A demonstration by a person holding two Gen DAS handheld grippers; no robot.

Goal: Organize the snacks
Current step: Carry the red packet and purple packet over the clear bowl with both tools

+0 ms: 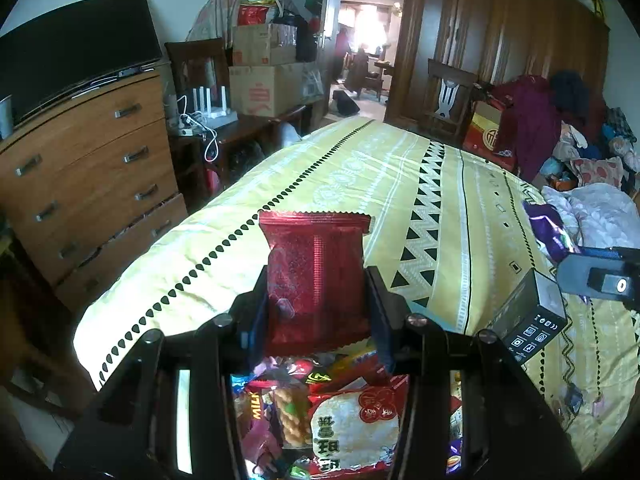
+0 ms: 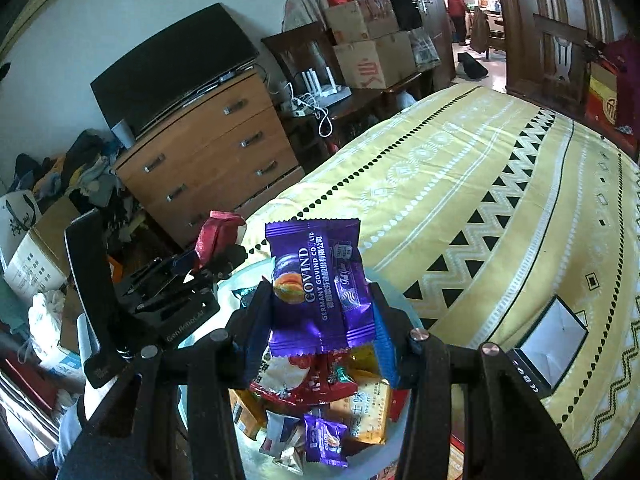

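The pale round plastic snack bowl [image 2: 394,294] is mostly hidden behind the jaws; its heaped wrappers [image 1: 352,420] are cut off by the bottom edge.

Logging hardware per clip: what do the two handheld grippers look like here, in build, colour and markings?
Both are matte black, angular frames with round silver bolt heads at the pivots. The left gripper and the right gripper each have jaws lined with blue pads. In the right wrist view, the left gripper's body carries white lettering reading roughly "GenRobot.AI" and a long black handle. No cables, hands or sleeves are clearly visible.
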